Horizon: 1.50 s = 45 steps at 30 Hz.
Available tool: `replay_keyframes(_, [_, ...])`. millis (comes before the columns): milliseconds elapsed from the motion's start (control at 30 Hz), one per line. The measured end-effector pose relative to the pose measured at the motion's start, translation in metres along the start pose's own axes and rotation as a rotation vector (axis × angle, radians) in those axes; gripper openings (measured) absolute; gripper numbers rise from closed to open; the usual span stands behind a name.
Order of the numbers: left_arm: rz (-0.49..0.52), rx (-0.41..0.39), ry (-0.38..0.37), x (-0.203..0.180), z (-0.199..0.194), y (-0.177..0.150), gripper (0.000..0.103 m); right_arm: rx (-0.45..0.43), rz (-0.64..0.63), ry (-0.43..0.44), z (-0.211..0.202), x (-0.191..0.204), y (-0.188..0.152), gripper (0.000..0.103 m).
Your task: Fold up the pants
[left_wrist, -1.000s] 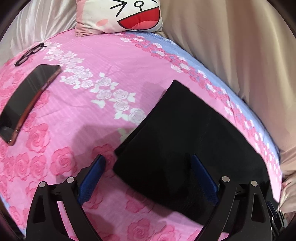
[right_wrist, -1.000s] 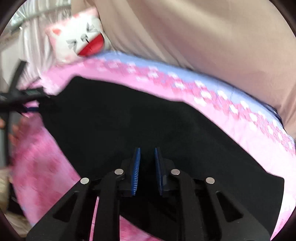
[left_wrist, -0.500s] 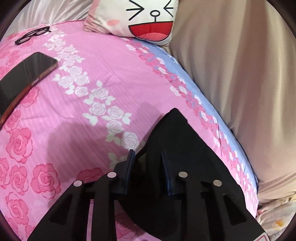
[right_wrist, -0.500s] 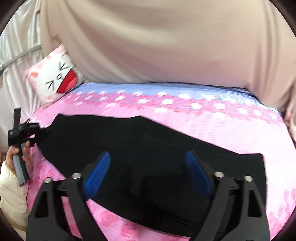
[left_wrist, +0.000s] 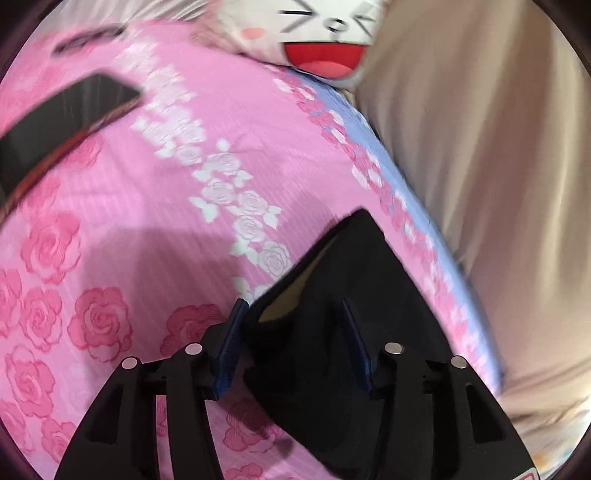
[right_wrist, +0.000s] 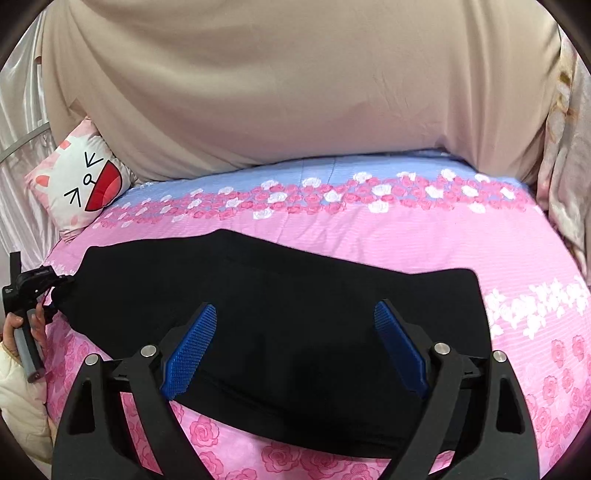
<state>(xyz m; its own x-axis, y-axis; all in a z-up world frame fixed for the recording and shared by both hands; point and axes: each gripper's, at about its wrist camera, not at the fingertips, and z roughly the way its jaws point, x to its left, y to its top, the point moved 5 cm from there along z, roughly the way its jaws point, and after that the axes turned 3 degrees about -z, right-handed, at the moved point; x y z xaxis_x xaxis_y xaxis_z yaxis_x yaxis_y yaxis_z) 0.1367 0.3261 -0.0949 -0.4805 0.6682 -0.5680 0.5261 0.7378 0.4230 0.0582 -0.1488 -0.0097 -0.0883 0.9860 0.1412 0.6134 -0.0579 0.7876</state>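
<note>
The black pants lie flat across the pink rose bedsheet, folded lengthwise into a long band. My right gripper is open and hovers above the middle of the band, holding nothing. My left gripper is at the left end of the pants; its jaws stand apart around a lifted fold of black cloth that shows a tan lining. It also shows in the right wrist view, held in a hand at the pants' left end.
A cat-face pillow lies at the head of the bed by a beige cover. A dark phone and blurred glasses lie on the sheet to the left of the pants.
My left gripper shut on the pants' end and has now opened partly, with the view shifting. My right gripper opened from shut and backed away above the pants.
</note>
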Motion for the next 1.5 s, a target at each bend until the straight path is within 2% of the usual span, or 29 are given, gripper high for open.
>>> replay_keyframes(67, [0.031, 0.033, -0.022, -0.010, 0.007, -0.005, 0.023, 0.018, 0.021, 0.035, 0.007, 0.001, -0.001, 0.086])
replay_keyframes(133, [0.052, 0.036, -0.030, -0.023, 0.006, -0.008, 0.018, 0.027, 0.032, 0.077, 0.012, 0.007, 0.000, 0.086])
replay_keyframes(267, [0.107, 0.005, -0.093, -0.053, -0.010, -0.007, 0.015, 0.017, -0.014, 0.092, 0.015, 0.023, 0.004, 0.086])
replay_keyframes(367, [0.200, -0.030, -0.151, -0.090, -0.032, -0.012, 0.015, 0.007, -0.008, 0.104, 0.015, 0.022, 0.007, 0.086])
replay_keyframes(567, [0.431, -0.072, -0.306, -0.200, -0.078, -0.044, 0.015, -0.040, 0.031, 0.093, 0.004, 0.001, 0.016, 0.086])
replay_keyframes(700, [0.611, -0.060, -0.443, -0.286, -0.113, -0.095, 0.015, -0.071, 0.069, 0.073, -0.007, -0.023, 0.019, 0.086])
replay_keyframes(800, [0.717, -0.050, -0.498, -0.330, -0.127, -0.137, 0.015, -0.091, 0.107, 0.055, -0.017, -0.047, 0.017, 0.086])
replay_keyframes(900, [0.819, 0.007, -0.539, -0.369, -0.128, -0.194, 0.015, -0.109, 0.141, 0.026, -0.027, -0.074, 0.012, 0.086])
replay_keyframes(1000, [0.889, 0.051, -0.539, -0.391, -0.117, -0.239, 0.015, -0.123, 0.188, -0.007, -0.038, -0.104, 0.005, 0.086])
replay_keyframes(1100, [0.957, 0.078, -0.501, -0.405, -0.097, -0.288, 0.015, -0.124, 0.232, -0.036, -0.046, -0.131, -0.004, 0.086])
replay_keyframes(1300, [1.026, 0.122, -0.400, -0.403, -0.053, -0.340, 0.015, -0.106, 0.303, -0.034, -0.050, -0.171, -0.024, 0.086])
replay_keyframes(1333, [1.036, 0.133, -0.382, -0.401, -0.046, -0.348, 0.015, -0.104, 0.319, -0.012, -0.050, -0.176, -0.025, 0.086])
replay_keyframes(1400, [1.049, 0.151, -0.357, -0.397, -0.035, -0.360, 0.015, -0.105, 0.367, 0.089, -0.047, -0.186, -0.023, 0.086])
replay_keyframes(1500, [1.078, 0.161, -0.322, -0.388, -0.024, -0.377, 0.015, -0.078, 0.442, 0.331, -0.032, -0.197, -0.007, 0.086])
